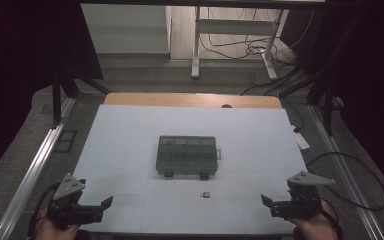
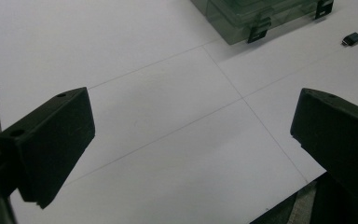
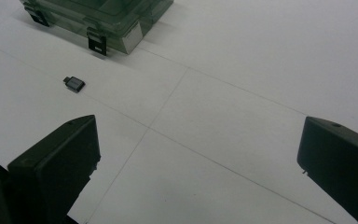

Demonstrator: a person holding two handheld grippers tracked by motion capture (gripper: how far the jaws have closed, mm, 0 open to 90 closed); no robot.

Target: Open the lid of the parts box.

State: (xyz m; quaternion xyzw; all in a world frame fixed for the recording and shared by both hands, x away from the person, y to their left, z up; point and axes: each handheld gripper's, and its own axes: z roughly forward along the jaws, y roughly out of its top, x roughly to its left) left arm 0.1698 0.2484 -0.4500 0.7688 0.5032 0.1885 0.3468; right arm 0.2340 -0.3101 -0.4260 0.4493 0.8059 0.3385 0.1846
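A translucent grey-green compartment box (image 1: 186,156) lies closed in the middle of the white table top (image 1: 130,135), its two latches facing me. A small dark adapter-like piece (image 1: 206,194) rests alone just in front of the box. My left gripper (image 1: 100,210) sits at the near left corner, open with nothing between its jaws. My right gripper (image 1: 271,206) sits at the near right corner, also open and holding nothing. In the left gripper view the box (image 2: 261,11) and small piece (image 2: 352,38) lie far ahead of the left gripper (image 2: 193,135). From the right gripper (image 3: 198,158), the box (image 3: 102,18) and piece (image 3: 74,84) appear at upper left.
Metal rails (image 1: 35,165) run along both sides of the table. A wooden strip (image 1: 190,100) borders its far edge. Beyond it stand a white desk frame (image 1: 196,45) and loose cables (image 1: 260,50) on the floor. A cable (image 1: 360,180) loops at the right.
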